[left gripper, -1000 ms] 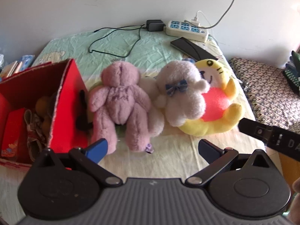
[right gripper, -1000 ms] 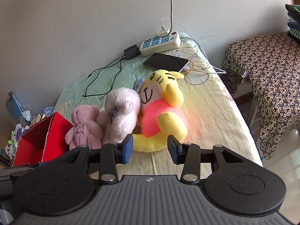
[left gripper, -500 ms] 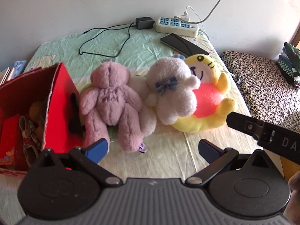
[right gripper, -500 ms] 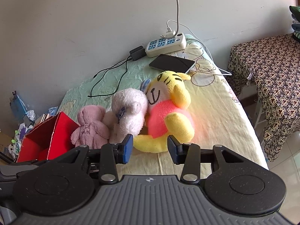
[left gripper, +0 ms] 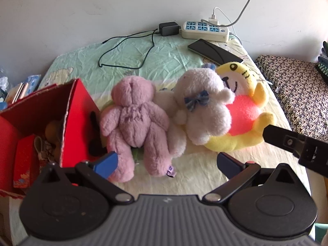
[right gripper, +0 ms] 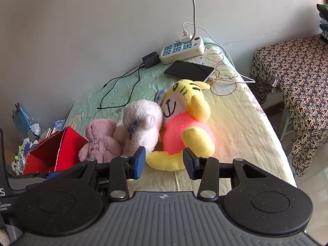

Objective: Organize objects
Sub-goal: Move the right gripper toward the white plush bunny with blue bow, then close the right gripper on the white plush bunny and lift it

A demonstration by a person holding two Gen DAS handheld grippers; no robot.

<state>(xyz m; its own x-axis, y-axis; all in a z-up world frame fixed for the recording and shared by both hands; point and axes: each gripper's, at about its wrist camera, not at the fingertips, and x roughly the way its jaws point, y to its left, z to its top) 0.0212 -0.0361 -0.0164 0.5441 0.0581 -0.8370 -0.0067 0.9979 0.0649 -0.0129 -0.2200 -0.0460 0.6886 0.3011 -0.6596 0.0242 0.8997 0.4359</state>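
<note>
Three plush toys lie in a row on the bed. A pink bear (left gripper: 135, 123) (right gripper: 100, 141) lies face down beside an open red box (left gripper: 75, 110) (right gripper: 61, 147). A white plush with a blue bow (left gripper: 203, 108) (right gripper: 143, 123) leans on a yellow and pink tiger plush (left gripper: 242, 110) (right gripper: 184, 127). My left gripper (left gripper: 167, 164) is open, just short of the pink bear's legs. My right gripper (right gripper: 165, 163) is open, its fingers on either side of the tiger plush's foot, not touching. The right gripper's black finger (left gripper: 287, 141) shows in the left wrist view.
A power strip (left gripper: 205, 30) (right gripper: 182, 50), a black adapter with its cable (left gripper: 168, 28) and a phone (left gripper: 213, 50) (right gripper: 188, 70) lie at the bed's far end by the wall. A patterned cloth-covered table (right gripper: 295, 78) stands right of the bed. The red box holds small items.
Both grippers have edged closer to the toys, which appear a little larger. The left view swung slightly left. Both stay open, nothing grasped.
</note>
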